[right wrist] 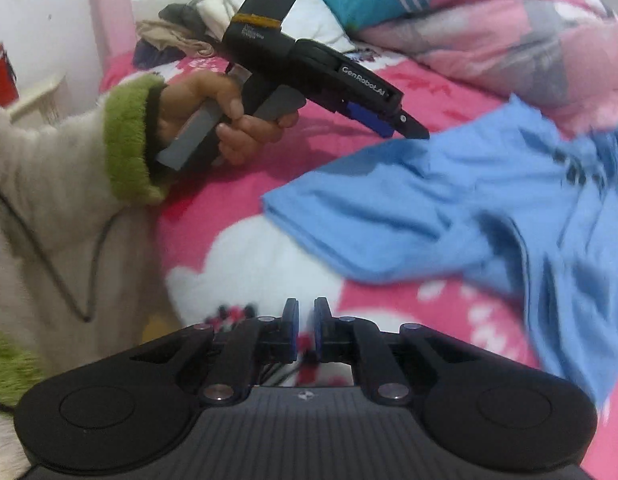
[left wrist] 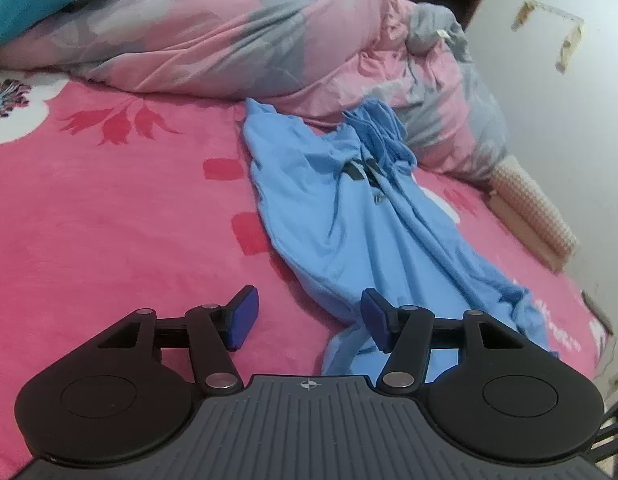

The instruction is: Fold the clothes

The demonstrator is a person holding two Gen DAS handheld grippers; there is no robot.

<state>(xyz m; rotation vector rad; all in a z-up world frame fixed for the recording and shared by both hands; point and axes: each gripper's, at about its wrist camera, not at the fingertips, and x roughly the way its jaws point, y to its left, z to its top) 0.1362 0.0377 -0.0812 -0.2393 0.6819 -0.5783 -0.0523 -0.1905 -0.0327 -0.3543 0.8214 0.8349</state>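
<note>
A light blue T-shirt (left wrist: 349, 220) with a dark print lies crumpled lengthwise on the pink flowered bed sheet (left wrist: 109, 220). My left gripper (left wrist: 309, 318) hovers open at its near end; the right pad (left wrist: 375, 320) is over the shirt's edge and the left pad over bare sheet, and neither grips any cloth. In the right wrist view the shirt (right wrist: 449, 200) spreads to the right, and the left gripper (right wrist: 405, 124), held by a hand (right wrist: 229, 120), has its tip at the shirt's far corner. My right gripper (right wrist: 307, 328) is shut and empty above the sheet, short of the shirt.
A bunched pink and grey duvet (left wrist: 229, 32) fills the bed's far side, right behind the shirt. A white wall (left wrist: 569, 100) runs along the bed's right edge. A cream sleeve with a green cuff (right wrist: 125, 140) is at left. Loose clothes (right wrist: 181, 36) are piled by the headboard.
</note>
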